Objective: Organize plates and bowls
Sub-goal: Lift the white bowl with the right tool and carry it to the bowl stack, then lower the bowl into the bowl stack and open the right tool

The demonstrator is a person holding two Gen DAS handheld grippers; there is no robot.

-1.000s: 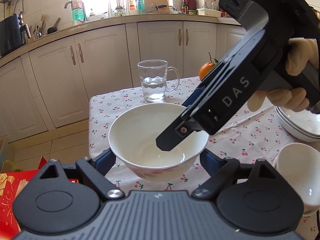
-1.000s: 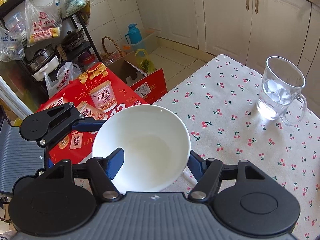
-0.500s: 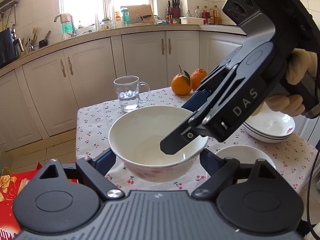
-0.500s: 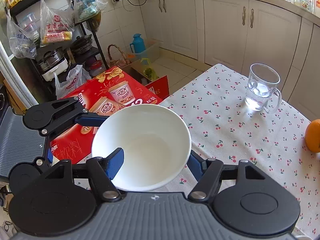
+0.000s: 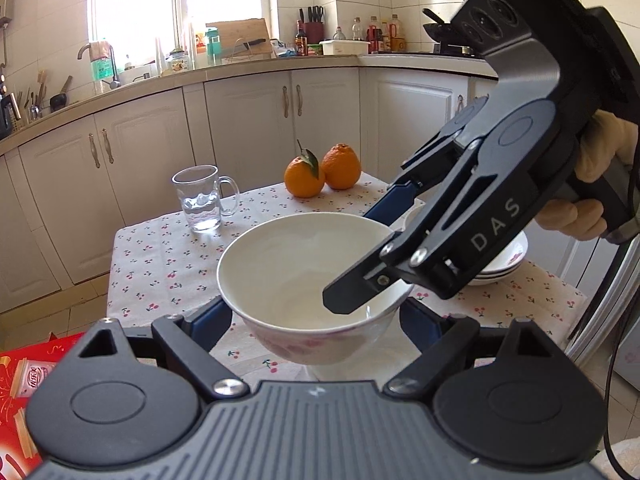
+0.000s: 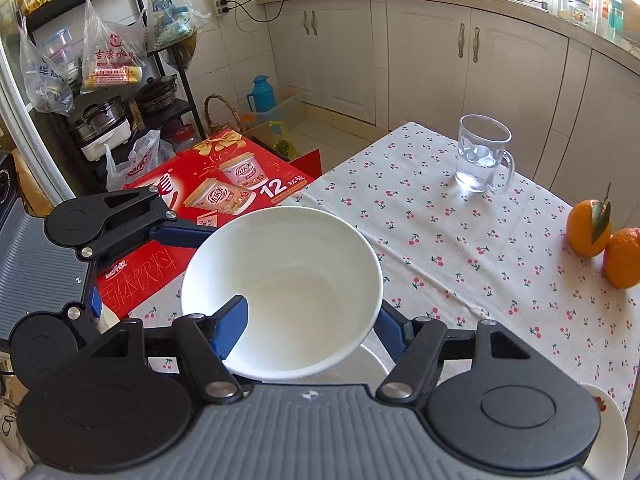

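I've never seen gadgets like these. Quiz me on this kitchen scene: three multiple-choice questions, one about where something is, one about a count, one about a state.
1. Where does the mug stand?
A. on the table
B. on the counter
C. on the floor

2. How many oranges are there?
A. one
B. two
C. four

3. The bowl is:
A. full of soup
B. upside down
C. empty

Answers:
1. A: the mug stands on the cherry-print table.
2. B: two oranges sit side by side beyond the bowl.
3. C: the bowl is upright, and its white inside is bare.
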